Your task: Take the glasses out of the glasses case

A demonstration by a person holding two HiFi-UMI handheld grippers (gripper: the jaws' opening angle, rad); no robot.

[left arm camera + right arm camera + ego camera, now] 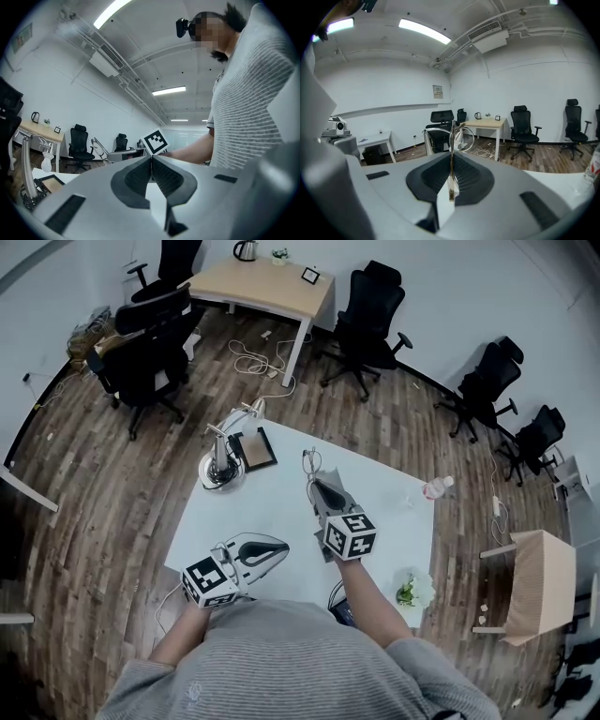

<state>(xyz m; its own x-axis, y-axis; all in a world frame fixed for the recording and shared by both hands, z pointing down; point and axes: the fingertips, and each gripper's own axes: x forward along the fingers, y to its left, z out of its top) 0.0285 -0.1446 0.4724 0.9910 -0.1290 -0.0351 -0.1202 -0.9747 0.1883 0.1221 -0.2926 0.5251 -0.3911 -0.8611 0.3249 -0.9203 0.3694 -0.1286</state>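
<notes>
My right gripper [314, 486] is over the middle of the white table [375, 493], shut on one temple arm of a pair of thin-framed glasses [309, 462]. In the right gripper view the lenses [460, 138] stick up beyond the closed jaws [451, 157], held in the air. A dark-rimmed open case with a brown inside [255, 448] lies at the table's far left; it also shows low at the left of the left gripper view [49, 180]. My left gripper [281, 545] hangs near the table's front edge, shut on nothing [151, 161], pointing towards the right gripper's marker cube [154, 140].
A shiny metal stand [222, 468] sits beside the case. A small bottle [436, 487] lies at the table's right edge and a little plant [412, 592] near the front right corner. Office chairs and a wooden desk [262, 287] stand around on the wood floor.
</notes>
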